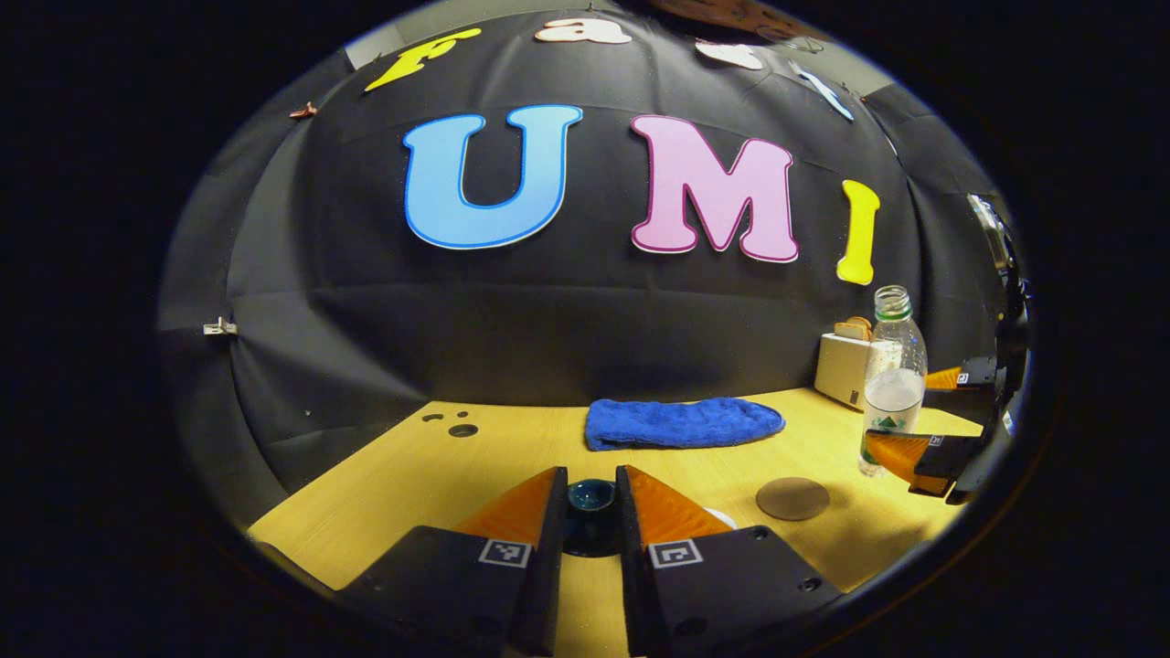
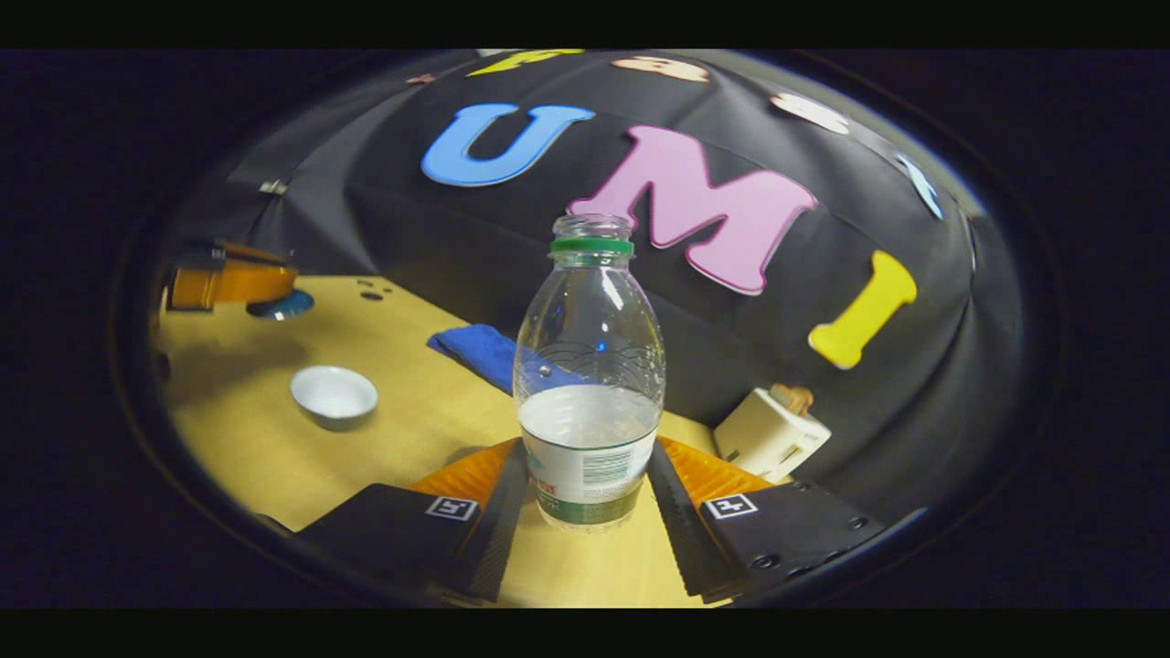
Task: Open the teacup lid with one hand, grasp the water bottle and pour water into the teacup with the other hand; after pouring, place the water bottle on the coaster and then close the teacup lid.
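In the left gripper view my left gripper is shut on the dark teal teacup lid, held above the table. A white sliver of the teacup peeks out beside its right finger. The right gripper view shows the open white teacup on the table, with the left gripper and lid raised beyond it. My right gripper is shut on the uncapped water bottle, upright and about half full. From the left gripper view the bottle and right gripper are at far right, behind the round brown coaster.
A folded blue towel lies at the back of the wooden table, near the black cloth wall. A small white toaster stands at the back right, behind the bottle. Small holes mark the table's far left.
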{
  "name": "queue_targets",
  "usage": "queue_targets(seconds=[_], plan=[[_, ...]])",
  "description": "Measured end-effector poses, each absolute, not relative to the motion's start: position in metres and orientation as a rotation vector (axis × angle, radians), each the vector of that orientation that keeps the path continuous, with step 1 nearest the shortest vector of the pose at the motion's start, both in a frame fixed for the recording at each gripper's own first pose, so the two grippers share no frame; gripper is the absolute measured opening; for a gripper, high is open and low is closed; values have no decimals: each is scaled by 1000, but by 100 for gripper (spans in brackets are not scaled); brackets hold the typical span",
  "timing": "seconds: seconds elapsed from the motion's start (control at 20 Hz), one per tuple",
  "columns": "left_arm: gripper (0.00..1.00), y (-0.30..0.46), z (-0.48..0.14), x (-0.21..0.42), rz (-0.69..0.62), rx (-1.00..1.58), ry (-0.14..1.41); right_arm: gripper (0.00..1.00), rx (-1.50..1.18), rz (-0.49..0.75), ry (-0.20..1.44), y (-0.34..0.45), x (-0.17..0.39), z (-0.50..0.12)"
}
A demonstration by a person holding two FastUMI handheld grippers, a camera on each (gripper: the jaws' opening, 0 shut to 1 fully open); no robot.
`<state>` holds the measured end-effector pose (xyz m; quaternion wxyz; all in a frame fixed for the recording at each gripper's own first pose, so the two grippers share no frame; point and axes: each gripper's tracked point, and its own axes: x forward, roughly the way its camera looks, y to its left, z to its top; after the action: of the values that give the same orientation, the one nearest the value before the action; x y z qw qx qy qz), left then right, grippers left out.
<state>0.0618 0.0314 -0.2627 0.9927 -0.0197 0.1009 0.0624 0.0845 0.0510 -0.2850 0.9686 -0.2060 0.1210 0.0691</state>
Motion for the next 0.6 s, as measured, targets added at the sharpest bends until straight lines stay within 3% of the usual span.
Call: queue_targets(seconds=[0.25,0.5,0.6], plan=[[29,49,-266,54,167,-44,208,73,-680,193,270,72,96,-302],[32,60,-274,51,191,-52,216,70,-908,267,270,93,106,-313],[32,65,-277,52,202,-57,219,73,-976,295,263,100,107,-317]])
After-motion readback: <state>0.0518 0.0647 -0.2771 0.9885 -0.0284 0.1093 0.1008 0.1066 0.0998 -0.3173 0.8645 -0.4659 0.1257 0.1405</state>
